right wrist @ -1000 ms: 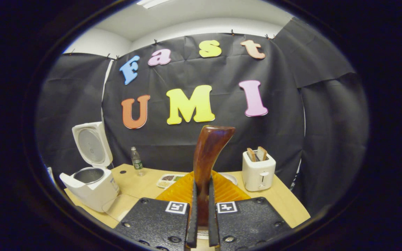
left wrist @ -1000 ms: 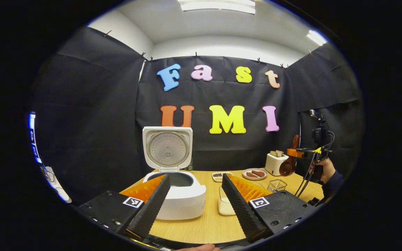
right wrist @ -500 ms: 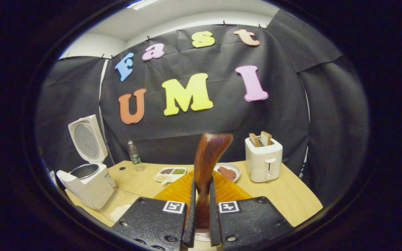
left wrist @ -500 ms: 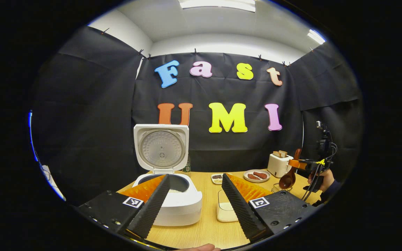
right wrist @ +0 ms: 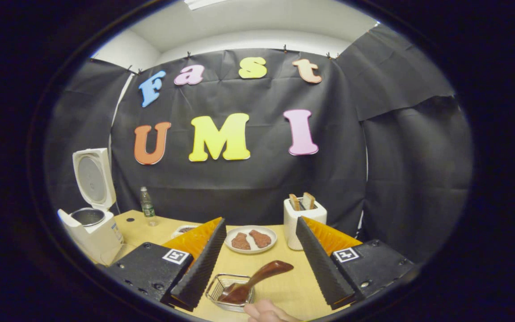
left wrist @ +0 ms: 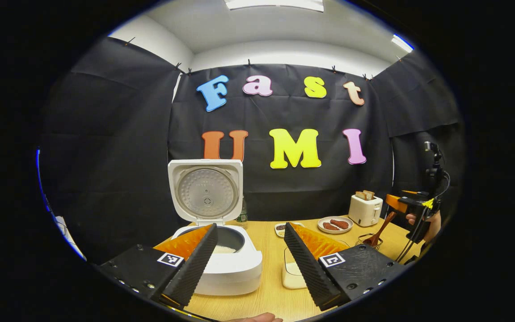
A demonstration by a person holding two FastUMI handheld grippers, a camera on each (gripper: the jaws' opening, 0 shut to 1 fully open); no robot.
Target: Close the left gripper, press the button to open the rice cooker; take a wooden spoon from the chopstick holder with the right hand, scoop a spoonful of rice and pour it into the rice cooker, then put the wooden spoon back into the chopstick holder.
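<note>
Table (left wrist: 266,293) before me; cooker (left wrist: 228,264) on it, lid up, pale rice in the pot. My left gripper (left wrist: 251,255) hangs before the cooker, jaws wide apart, holding nothing. My right gripper (right wrist: 261,257) likewise agape and empty above the holder (right wrist: 230,290). Spoon (right wrist: 255,279) leans in the holder, bowl down, handle tilted right. Toaster (right wrist: 303,221) and plate (right wrist: 251,240) beyond. Holder's near edge cut off by a hand (right wrist: 268,311).
</note>
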